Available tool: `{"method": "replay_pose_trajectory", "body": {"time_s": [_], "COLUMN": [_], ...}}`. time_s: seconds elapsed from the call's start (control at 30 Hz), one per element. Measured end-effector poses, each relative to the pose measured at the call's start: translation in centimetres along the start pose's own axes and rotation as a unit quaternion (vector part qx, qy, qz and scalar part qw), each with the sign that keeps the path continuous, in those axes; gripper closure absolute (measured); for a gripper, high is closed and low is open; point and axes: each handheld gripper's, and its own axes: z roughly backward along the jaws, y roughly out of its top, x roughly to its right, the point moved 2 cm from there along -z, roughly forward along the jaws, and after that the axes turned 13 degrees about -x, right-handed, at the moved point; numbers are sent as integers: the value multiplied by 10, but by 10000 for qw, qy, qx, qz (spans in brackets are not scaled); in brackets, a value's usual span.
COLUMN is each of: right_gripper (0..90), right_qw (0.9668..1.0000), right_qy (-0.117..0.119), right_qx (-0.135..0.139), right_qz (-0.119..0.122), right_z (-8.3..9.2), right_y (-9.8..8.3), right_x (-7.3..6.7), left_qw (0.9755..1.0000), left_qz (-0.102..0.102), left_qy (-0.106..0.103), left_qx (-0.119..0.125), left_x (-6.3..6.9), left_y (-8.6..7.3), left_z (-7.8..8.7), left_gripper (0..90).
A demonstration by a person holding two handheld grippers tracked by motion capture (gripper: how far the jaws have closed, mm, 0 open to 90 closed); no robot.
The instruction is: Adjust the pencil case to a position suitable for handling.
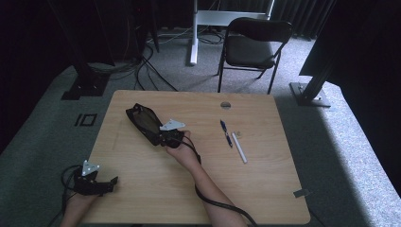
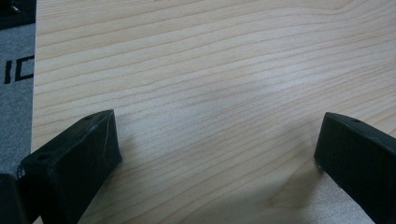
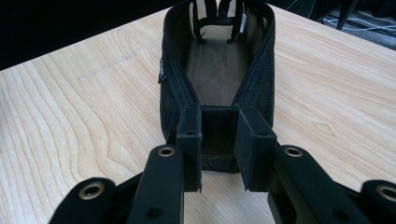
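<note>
A black mesh pouch [image 1: 144, 122] lies open on the wooden table [image 1: 265, 189], left of the middle. In the right gripper view the pouch [image 3: 217, 70] gapes upward and its mesh floor shows. My right gripper [image 1: 160, 140] sits at the pouch's near end, and its jaws [image 3: 218, 126] press on that end from both sides. My left gripper [image 1: 112, 183] rests at the table's front left corner. It stands open [image 2: 217, 135] over bare wood with nothing between its jaws.
A blue pen [image 1: 226, 133] and a white pen [image 1: 239, 147] lie right of the middle, with a small pale item [image 1: 239, 134] beside them. A cable hole [image 1: 226, 105] sits near the far edge. A black chair [image 1: 255, 42] stands beyond the table.
</note>
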Motion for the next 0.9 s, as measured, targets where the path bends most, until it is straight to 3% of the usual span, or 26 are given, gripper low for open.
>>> {"method": "replay_pose_trajectory", "body": {"time_s": [0.9], "right_gripper": [731], "right_qw": [10000], "right_qy": [72], "right_qx": [-39], "right_qz": [15], "right_z": [20], "right_y": [-22], "right_x": [9], "left_qw": [10000], "left_qz": [0], "left_qy": [0], "left_qx": [1], "left_x": [0], "left_y": [0], "left_z": [0], "left_gripper": [2]}}
